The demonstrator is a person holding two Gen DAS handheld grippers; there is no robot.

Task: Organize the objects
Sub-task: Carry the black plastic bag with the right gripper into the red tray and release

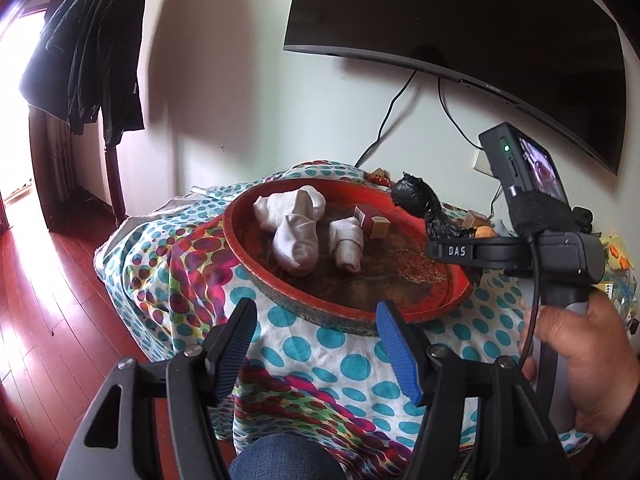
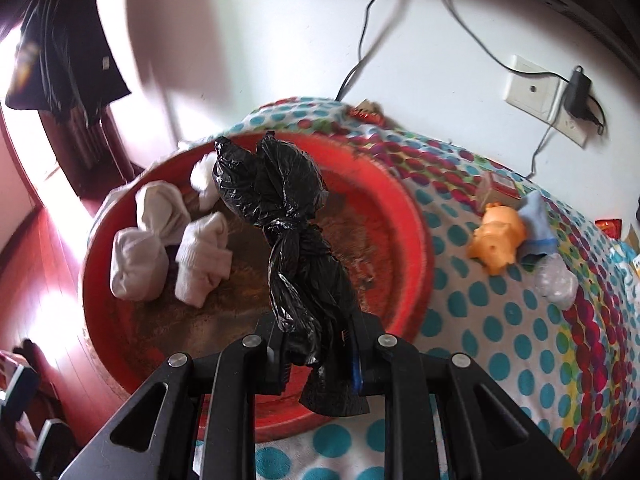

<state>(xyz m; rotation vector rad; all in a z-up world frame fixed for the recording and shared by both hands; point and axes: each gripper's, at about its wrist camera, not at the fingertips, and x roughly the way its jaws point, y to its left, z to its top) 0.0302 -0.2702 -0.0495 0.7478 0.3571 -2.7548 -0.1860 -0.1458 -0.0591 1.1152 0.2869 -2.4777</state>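
Note:
A round red tray (image 1: pixel 400 308) (image 2: pixel 404 216) sits on a table under a dotted cloth. In it lie several rolled white socks (image 1: pixel 296 236) (image 2: pixel 168 236) and a small red-and-tan box (image 1: pixel 370 220). My right gripper (image 2: pixel 316 356) is shut on the tail of a knotted black plastic bag (image 2: pixel 288 216) and holds it over the tray. In the left wrist view that bag (image 1: pixel 416 200) hangs at the tray's far right rim, beside the right tool's body. My left gripper (image 1: pixel 316 344) stands open and empty at the tray's near rim.
To the right of the tray, an orange toy pig (image 2: pixel 498 238), a blue cloth (image 2: pixel 536 224), a red box (image 2: pixel 500 188) and a clear plastic wad (image 2: pixel 556 284) lie on the cloth. A TV (image 1: pixel 460 20), cables and a wall socket (image 2: pixel 536 92) are behind. A person's knee (image 1: pixel 280 460) is below.

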